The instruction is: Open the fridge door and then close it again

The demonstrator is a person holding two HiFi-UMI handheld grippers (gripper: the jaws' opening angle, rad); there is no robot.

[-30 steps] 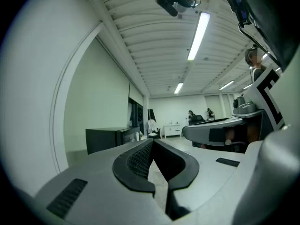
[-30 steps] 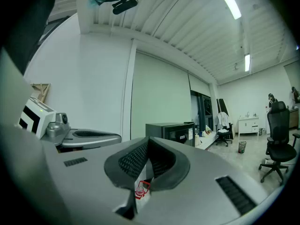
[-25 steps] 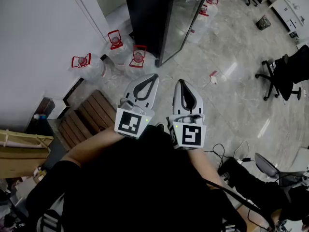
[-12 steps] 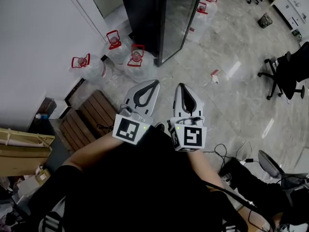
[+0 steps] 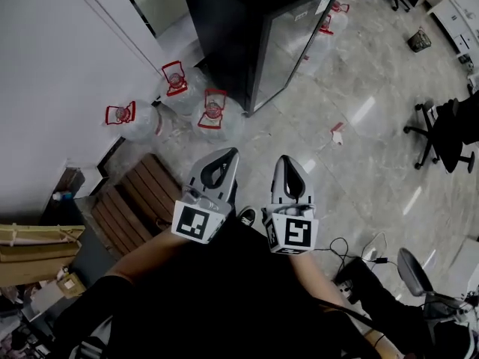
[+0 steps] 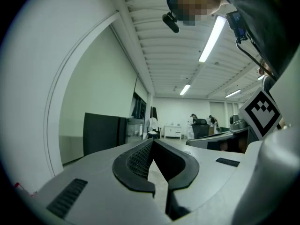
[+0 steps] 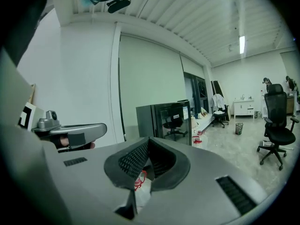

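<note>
A black fridge (image 5: 228,21) with a glass door (image 5: 288,47) stands on the floor at the top of the head view, its door closed. My left gripper (image 5: 227,153) and right gripper (image 5: 285,158) are held side by side in front of the person's body, well short of the fridge. Both are shut, tips meeting, with nothing between them. In the left gripper view the left gripper (image 6: 152,141) points past the dark fridge (image 6: 103,132). In the right gripper view the right gripper (image 7: 149,138) points toward the fridge (image 7: 166,118).
Three water jugs with red handles (image 5: 213,105) stand left of the fridge by the white wall. A wooden slatted bench (image 5: 131,197) lies at my left, with a cardboard box (image 5: 30,249) beyond it. An office chair (image 5: 449,122) stands at the right, and cables (image 5: 352,247) trail on the floor.
Both grippers sit a little lower in the head view and more of the fridge top shows. The jaws have stayed shut.
</note>
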